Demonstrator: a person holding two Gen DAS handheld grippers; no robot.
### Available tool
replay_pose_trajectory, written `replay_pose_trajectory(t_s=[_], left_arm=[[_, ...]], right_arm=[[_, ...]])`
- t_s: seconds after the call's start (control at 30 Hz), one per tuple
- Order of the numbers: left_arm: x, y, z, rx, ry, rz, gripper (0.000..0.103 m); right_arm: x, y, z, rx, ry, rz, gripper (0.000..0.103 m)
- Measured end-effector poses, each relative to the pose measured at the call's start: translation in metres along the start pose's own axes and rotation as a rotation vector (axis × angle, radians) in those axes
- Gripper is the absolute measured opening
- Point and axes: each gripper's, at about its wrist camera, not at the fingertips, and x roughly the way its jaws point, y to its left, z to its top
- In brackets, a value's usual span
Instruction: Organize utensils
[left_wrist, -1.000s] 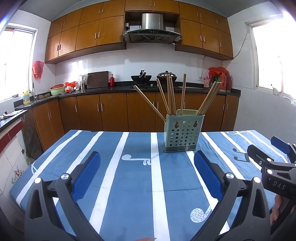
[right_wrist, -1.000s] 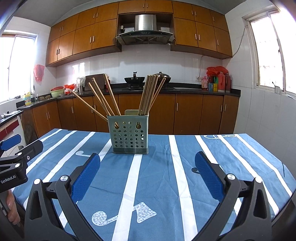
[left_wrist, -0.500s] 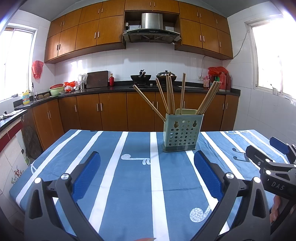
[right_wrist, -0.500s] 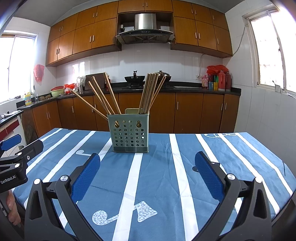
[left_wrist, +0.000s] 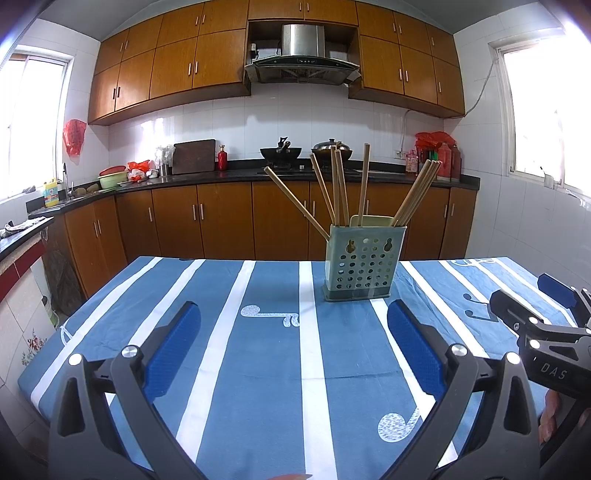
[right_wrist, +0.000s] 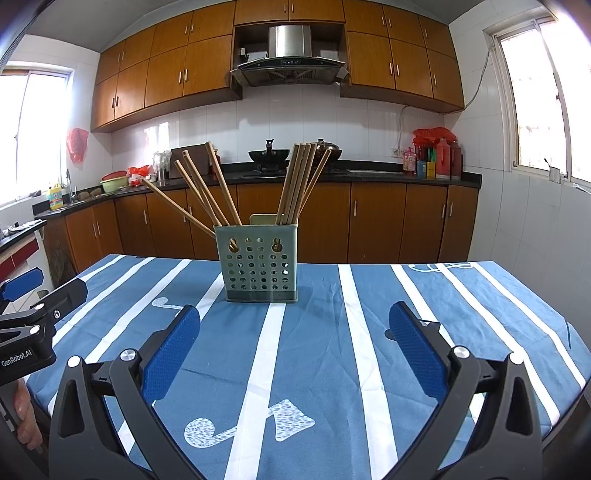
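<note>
Both grippers hovering low over striped tablecloth (right_wrist: 332, 369), jaws spread wide, gripping nothing. Chopstick holder (right_wrist: 258, 258) standing ahead at table's far side, chopsticks (right_wrist: 299, 184) leaning upward, fanning outward. Right gripper (right_wrist: 293, 336) facing holder almost squarely; left gripper (left_wrist: 293, 336) sitting left of it.

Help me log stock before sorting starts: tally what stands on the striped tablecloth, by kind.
Chopsticks: 9 (the right-hand bunch overlaps, so this is approximate)
Utensil holder: 1
Total: 10
</note>
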Motion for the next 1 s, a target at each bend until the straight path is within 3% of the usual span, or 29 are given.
replay_pose_trajectory(t_s=[1.0], left_arm=[[0.0005, -0.0024, -0.0030, -0.003, 0.005, -0.002, 0.099]], right_arm=[[-0.0004, 0.0063, -0.0035, 0.003, 0.007, 0.001, 0.101]])
